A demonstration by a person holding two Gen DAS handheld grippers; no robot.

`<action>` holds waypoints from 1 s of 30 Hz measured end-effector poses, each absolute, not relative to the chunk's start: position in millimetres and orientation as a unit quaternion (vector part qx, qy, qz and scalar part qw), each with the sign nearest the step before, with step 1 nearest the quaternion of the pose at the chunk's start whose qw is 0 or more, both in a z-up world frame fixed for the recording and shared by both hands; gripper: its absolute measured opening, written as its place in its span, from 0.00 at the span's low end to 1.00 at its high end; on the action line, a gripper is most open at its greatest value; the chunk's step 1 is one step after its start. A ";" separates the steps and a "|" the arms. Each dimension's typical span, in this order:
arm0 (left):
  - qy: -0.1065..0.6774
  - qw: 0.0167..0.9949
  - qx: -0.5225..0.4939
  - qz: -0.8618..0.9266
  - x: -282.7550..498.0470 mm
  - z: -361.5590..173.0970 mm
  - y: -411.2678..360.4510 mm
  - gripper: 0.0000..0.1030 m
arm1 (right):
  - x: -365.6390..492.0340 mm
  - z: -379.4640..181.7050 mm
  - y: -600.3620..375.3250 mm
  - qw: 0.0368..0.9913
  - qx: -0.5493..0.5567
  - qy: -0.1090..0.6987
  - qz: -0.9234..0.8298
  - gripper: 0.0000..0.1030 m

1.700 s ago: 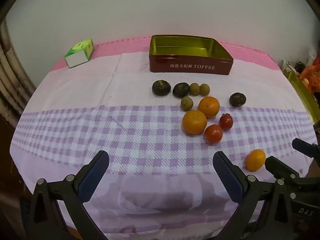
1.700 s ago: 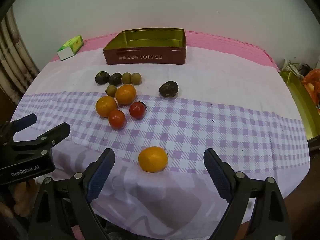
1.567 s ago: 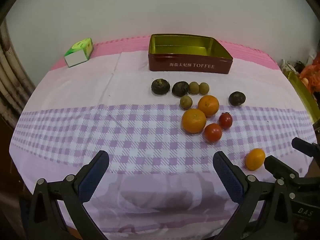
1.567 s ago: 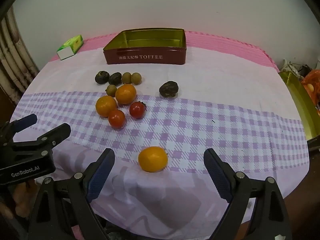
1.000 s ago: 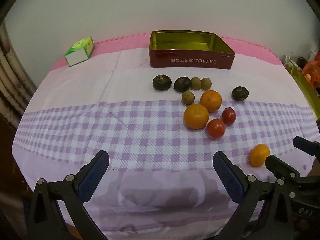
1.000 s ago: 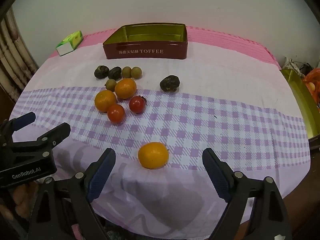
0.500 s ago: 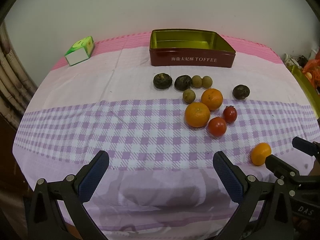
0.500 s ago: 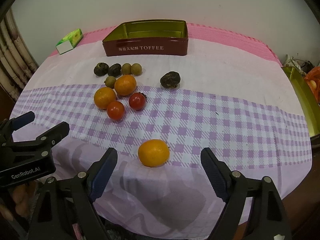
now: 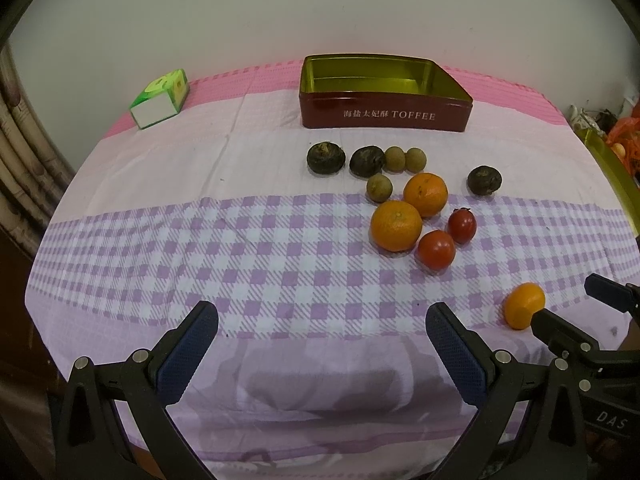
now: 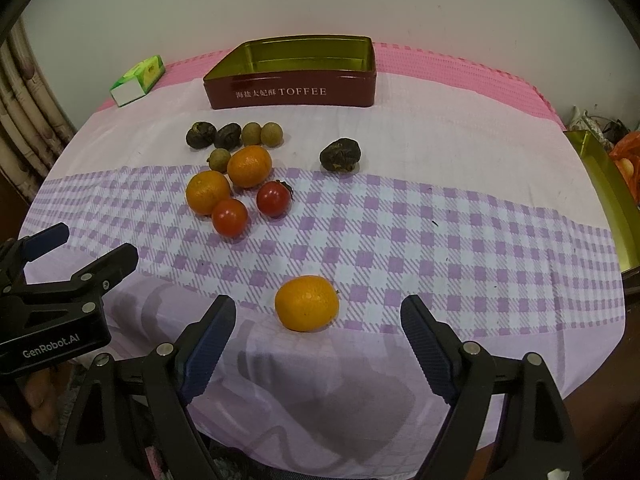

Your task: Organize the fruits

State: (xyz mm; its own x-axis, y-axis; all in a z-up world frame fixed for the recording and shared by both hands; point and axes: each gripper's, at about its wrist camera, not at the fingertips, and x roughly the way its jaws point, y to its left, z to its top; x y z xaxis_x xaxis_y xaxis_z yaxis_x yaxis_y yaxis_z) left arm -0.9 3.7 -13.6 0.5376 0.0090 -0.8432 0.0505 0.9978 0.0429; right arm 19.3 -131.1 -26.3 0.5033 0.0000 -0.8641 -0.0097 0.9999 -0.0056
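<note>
Right gripper [image 10: 318, 330] and left gripper [image 9: 322, 338] hung with jaws spread, empty; the lone orange [image 10: 307, 303] could roll off the desk [image 10: 460, 216] if nudged

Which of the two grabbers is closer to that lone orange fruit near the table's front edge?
The right gripper: the lone orange sits just ahead, between its open fingers. The left gripper is off to the orange's left.

Left gripper [image 9: 322, 334] is held low and level, jaws spread wide, nothing gripped. Right gripper [image 10: 318, 330] is held alongside it, jaws spread wide too, nothing clamped. Part of a hand [image 10: 24, 404] is glimpsed under the left gripper.
</note>
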 end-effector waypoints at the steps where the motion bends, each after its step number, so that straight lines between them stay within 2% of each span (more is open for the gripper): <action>1: 0.481 0.876 0.031 -0.012 -0.7 -13.9 3.8 1.00 | 19.1 -26.4 -131.2 0.867 -0.004 0.498 0.003 0.79; 30: 0.491 0.870 0.032 -0.015 2.9 -17.9 1.4 1.00 | 21.5 -32.1 -133.1 0.862 0.001 0.506 0.002 0.78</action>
State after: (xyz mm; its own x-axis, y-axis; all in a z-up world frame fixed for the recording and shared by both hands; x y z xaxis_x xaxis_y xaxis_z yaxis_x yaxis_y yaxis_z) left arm 2.9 1.4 -17.9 0.5173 0.0046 -0.8558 0.0584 0.9975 0.0406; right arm 21.5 -133.1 -32.1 0.4873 0.0052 -0.8732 -0.0034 1.0000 0.0040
